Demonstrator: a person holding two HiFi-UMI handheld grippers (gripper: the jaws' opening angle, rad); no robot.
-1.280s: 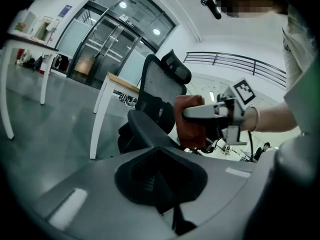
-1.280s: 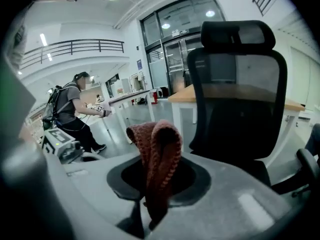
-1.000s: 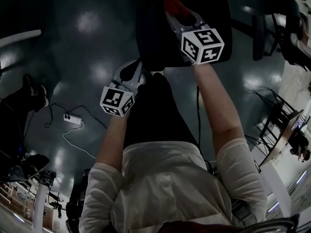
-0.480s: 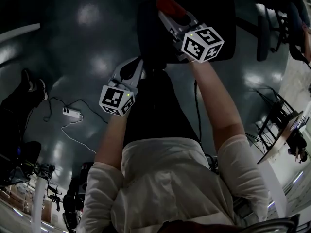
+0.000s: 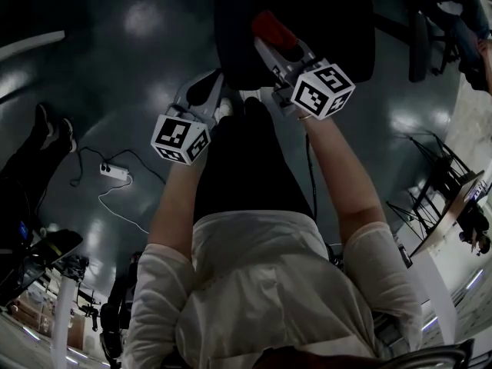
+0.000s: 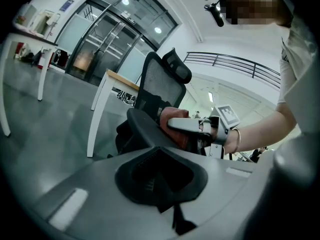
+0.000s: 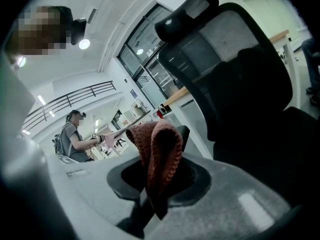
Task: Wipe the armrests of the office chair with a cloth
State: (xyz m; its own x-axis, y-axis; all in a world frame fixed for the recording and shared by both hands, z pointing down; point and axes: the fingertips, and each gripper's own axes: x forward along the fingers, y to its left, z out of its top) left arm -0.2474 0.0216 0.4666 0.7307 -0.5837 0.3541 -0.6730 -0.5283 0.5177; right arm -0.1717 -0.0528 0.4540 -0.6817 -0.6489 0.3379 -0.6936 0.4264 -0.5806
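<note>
Right tool (image 5: 270,43) grips the red cloth (image 7: 159,151) against the chair's armrest (image 6: 142,129)

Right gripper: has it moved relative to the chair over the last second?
Yes. In the head view, the right gripper, holding the cloth, has drawn back across the chair toward the person.

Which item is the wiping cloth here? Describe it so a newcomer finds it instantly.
Find the black mesh-backed office chair. In front of it, the right gripper has its jaws shut on a reddish-brown knitted cloth, folded and standing up. It is the only red, soft thing among dark and grey surroundings.
</note>
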